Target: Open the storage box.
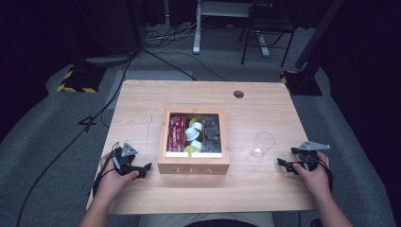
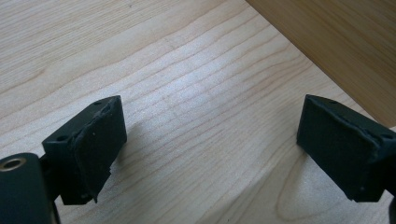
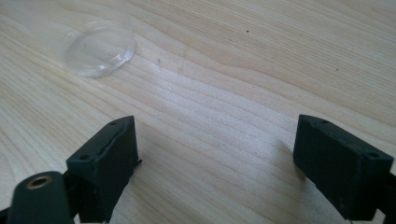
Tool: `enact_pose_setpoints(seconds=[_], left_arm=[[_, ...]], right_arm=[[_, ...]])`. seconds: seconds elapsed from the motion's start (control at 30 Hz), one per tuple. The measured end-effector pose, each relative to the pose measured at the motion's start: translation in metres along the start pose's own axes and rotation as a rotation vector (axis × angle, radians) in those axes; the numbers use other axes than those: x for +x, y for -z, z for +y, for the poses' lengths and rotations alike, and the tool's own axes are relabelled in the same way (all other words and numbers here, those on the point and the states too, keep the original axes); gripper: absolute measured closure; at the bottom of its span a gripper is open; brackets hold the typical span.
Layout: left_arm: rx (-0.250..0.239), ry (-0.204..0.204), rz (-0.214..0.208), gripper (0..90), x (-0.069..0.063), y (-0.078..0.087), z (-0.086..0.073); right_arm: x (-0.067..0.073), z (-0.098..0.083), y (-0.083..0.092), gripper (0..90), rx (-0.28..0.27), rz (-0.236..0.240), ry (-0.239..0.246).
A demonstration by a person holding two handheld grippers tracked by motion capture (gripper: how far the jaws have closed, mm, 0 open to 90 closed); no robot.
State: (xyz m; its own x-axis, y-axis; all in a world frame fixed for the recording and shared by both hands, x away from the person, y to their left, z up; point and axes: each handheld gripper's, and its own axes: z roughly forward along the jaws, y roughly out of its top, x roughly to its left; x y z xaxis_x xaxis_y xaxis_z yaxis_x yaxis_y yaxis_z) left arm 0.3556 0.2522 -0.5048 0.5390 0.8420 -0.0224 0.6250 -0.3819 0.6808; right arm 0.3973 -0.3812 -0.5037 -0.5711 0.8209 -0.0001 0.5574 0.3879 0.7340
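Wooden box (image 1: 194,166) with "TEA" on its front stands just beside the left claw (image 1: 142,170), on that claw's inner side; its compartments hold red packets, white and yellow-green capsules, and dark sachets. A clear glass (image 1: 263,144) stands near the right claw (image 1: 285,165), ahead of it and toward the box. Both claws rest low over the counter (image 1: 142,109), jaws wide apart, gripping nothing.

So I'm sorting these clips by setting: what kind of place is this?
Probably a lab or recording studio, not a home: a lone wooden table on grey carpet, cables trailing across the floor, and hazard-striped stand bases beside it.
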Motion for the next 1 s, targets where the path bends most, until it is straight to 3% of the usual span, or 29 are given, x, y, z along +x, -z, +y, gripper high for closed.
enact_pose_setpoints(seconds=[0.27,0.63,0.9,1.0], left_arm=[[0.005,-0.004,-0.006,10.9,0.001,0.001,0.0],[0.009,-0.011,0.005,21.6,0.002,0.007,0.002],[-0.035,0.005,-0.015,24.8,0.0,0.02,0.01],[-0.073,0.017,-0.034,26.0,-0.002,0.03,0.016]], right_arm=[[0.0,0.0,0.0,13.8,0.0,0.0,-0.001],[0.0,0.0,0.0,13.8,0.0,0.0,0.0],[0.0,0.0,0.0,13.9,0.0,0.0,-0.001],[0.0,0.0,0.0,13.9,0.0,0.0,0.0]])
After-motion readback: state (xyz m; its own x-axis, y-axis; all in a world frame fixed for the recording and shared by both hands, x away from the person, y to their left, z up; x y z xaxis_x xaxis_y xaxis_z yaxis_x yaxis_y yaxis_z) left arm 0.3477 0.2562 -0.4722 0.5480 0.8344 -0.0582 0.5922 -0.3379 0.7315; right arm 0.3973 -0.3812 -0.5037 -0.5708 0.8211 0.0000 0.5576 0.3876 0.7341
